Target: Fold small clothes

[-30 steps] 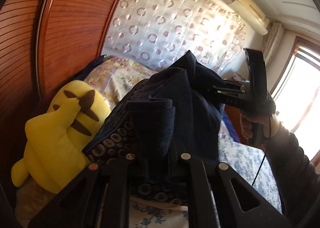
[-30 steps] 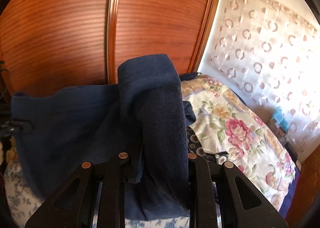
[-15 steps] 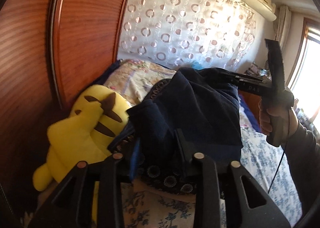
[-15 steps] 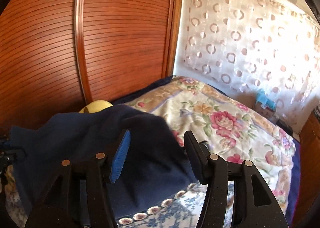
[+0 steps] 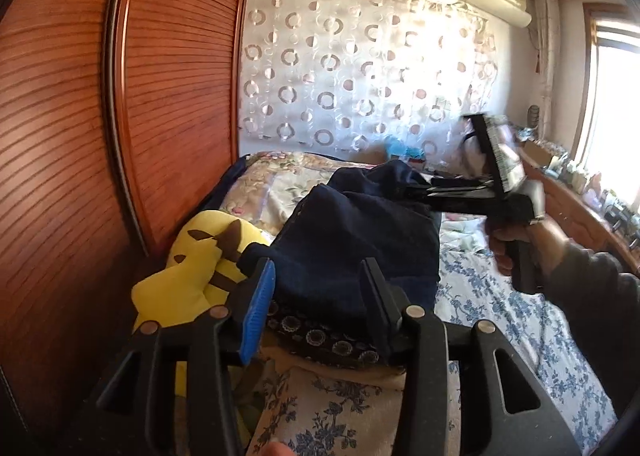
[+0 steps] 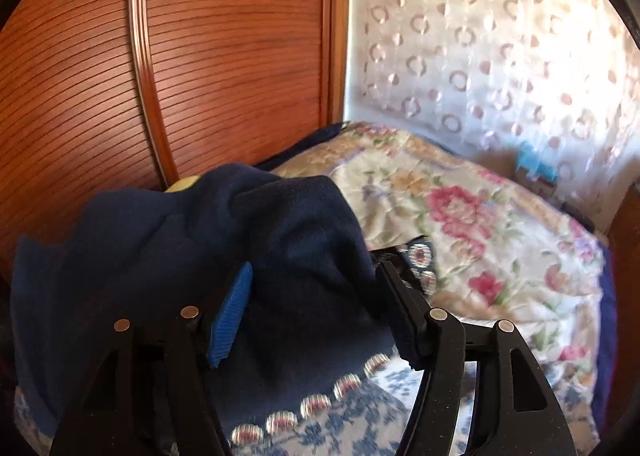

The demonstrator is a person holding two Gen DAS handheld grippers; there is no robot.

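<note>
A navy blue garment point(image 5: 360, 240) lies bunched on a pile at the head of the bed, on top of a dark cloth with ring patterns point(image 5: 332, 342). My left gripper point(image 5: 318, 276) is opening; the garment shows between its fingers, but the blue pad point(image 5: 258, 308) stands off it. In the right wrist view the same garment point(image 6: 172, 244) spreads to the left. My right gripper point(image 6: 316, 288) is opening too, with a navy fold lying loose between its fingers. In the left wrist view, a hand holds the right gripper point(image 5: 434, 191) at the garment's far edge.
A yellow plush toy point(image 5: 188, 272) sits left of the pile against the wooden slatted wardrobe door point(image 5: 80, 135). A floral quilt point(image 6: 460, 223) lies behind the pile, and a blue-flowered sheet point(image 5: 504, 320) covers the bed to the right. A ring-patterned curtain point(image 5: 360, 75) hangs at the back.
Both grippers were shut on the navy garment a second ago and have let it go. The garment has sunk onto the pile. My left gripper has drawn back and risen.
</note>
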